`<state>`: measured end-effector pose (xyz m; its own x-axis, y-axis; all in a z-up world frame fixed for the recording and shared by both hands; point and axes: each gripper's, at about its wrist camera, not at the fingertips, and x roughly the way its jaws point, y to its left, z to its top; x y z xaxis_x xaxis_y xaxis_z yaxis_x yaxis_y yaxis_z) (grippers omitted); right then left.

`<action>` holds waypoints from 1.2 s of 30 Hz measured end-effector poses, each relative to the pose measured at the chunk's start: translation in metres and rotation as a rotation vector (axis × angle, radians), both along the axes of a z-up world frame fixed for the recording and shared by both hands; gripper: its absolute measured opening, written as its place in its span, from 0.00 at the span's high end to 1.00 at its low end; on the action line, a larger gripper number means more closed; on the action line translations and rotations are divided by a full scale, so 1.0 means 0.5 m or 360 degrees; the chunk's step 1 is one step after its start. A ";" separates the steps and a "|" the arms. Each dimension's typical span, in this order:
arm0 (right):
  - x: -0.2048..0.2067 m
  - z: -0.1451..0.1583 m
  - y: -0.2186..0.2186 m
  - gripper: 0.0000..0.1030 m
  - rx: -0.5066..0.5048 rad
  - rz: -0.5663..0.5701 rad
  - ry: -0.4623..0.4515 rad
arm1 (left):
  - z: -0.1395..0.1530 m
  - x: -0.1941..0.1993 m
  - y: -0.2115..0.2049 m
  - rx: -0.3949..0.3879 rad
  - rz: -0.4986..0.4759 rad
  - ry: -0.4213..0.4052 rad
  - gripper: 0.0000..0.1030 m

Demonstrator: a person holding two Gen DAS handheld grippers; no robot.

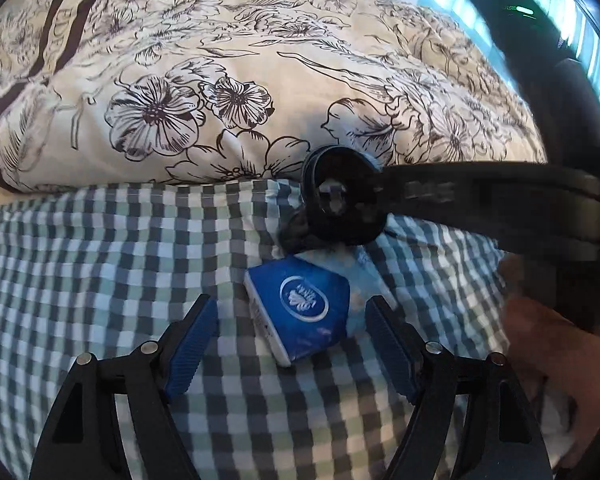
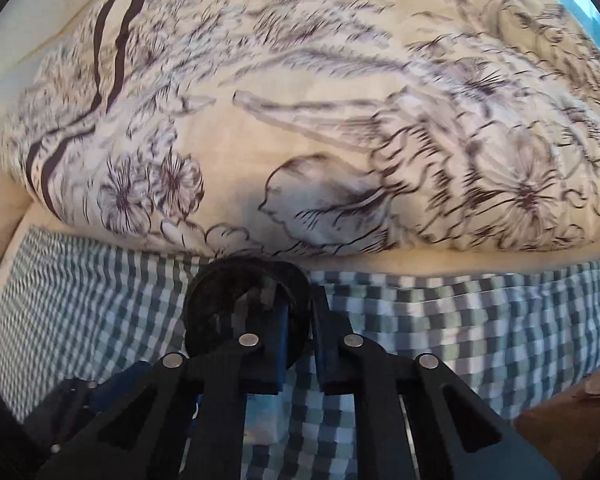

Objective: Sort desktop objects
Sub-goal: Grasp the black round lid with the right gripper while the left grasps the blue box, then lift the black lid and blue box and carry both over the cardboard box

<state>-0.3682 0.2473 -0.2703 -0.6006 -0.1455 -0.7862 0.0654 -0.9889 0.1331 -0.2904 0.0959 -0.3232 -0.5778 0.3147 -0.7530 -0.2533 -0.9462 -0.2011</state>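
Note:
A blue tissue pack (image 1: 300,312) with a white oval logo lies on the checked sheet (image 1: 100,260), between the blue pads of my left gripper (image 1: 292,308), which is open and not touching it. Just beyond the pack, my right gripper (image 1: 340,204) reaches in from the right, shut on a black ring-shaped roll (image 1: 332,184). In the right wrist view the roll (image 2: 228,304) is clamped by its rim between the fingers of the right gripper (image 2: 300,312), above the sheet (image 2: 460,320).
A bulky floral quilt (image 1: 240,80) rises behind the checked sheet and fills the far side in the right wrist view too (image 2: 300,120). A person's hand (image 1: 560,340) holds the right tool. A bright window (image 1: 596,52) is at upper right. Wooden floor (image 2: 560,420) shows at lower right.

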 end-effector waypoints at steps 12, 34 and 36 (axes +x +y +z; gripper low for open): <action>0.069 0.084 0.035 0.92 0.0018 -0.0060 0.0177 | -0.012 -0.031 0.070 -0.0063 -0.0003 -0.0052 0.17; 0.248 0.286 0.030 0.92 -0.0024 -0.0057 0.0352 | 0.154 0.128 0.029 -0.0168 0.0053 0.0144 0.76; 0.272 0.314 0.032 0.92 -0.0027 -0.0061 0.0376 | 0.184 0.146 0.020 -0.0171 0.0062 0.0176 0.76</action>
<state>-0.2321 0.2635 -0.1133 -0.7730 -0.1310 -0.6208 0.0591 -0.9891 0.1351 -0.2173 0.1060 -0.2310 -0.6695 0.2113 -0.7121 -0.2307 -0.9704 -0.0711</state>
